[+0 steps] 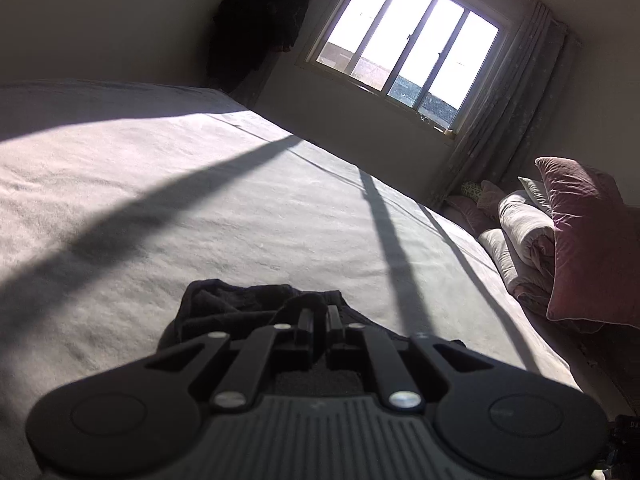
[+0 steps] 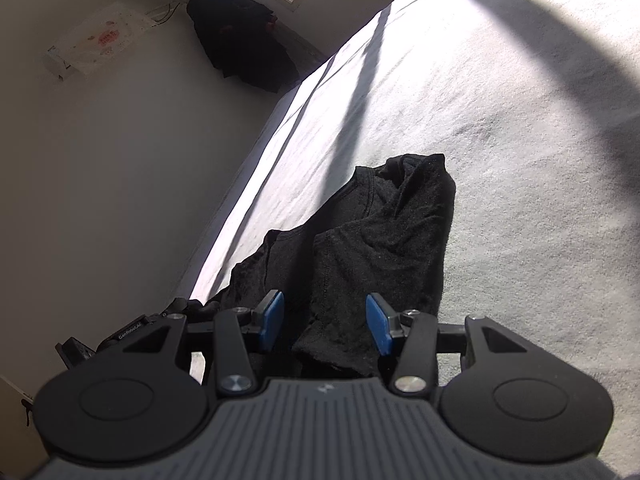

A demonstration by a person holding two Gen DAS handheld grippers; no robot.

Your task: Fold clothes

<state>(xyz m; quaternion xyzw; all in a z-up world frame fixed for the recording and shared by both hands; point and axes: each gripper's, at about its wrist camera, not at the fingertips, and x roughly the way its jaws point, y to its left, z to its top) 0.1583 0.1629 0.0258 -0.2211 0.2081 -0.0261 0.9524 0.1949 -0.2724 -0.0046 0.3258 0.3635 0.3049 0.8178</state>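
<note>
In my left wrist view, the left gripper [image 1: 319, 314] sits at lower centre with its fingers [image 1: 305, 320] pressed together on a fold of the black garment [image 1: 224, 306]. The cloth bunches up just ahead of the fingertips and lies on the bed [image 1: 160, 208].

In my right wrist view, the right gripper [image 2: 325, 322] is at lower centre, its blue pads [image 2: 272, 316] spread apart. The black garment [image 2: 384, 232] runs up between them from the bottom of the frame toward the centre. I cannot confirm that either pad presses on the cloth. Part of the other gripper's black body [image 2: 132, 332] shows at lower left, beside the edge of the cloth.

Farther out, the pale sheet of the bed [image 2: 500, 128] fills the right half of that view, crossed by dark bar shadows.

Back in the left view, rolled bedding [image 1: 520, 240] and a pink pillow [image 1: 588, 240] sit at the right edge. A window [image 1: 404, 40] occupies the upper centre, with a curtain [image 1: 520, 92] to its right. A dark piece of clothing [image 1: 264, 24] hangs at upper left of the window.
</note>
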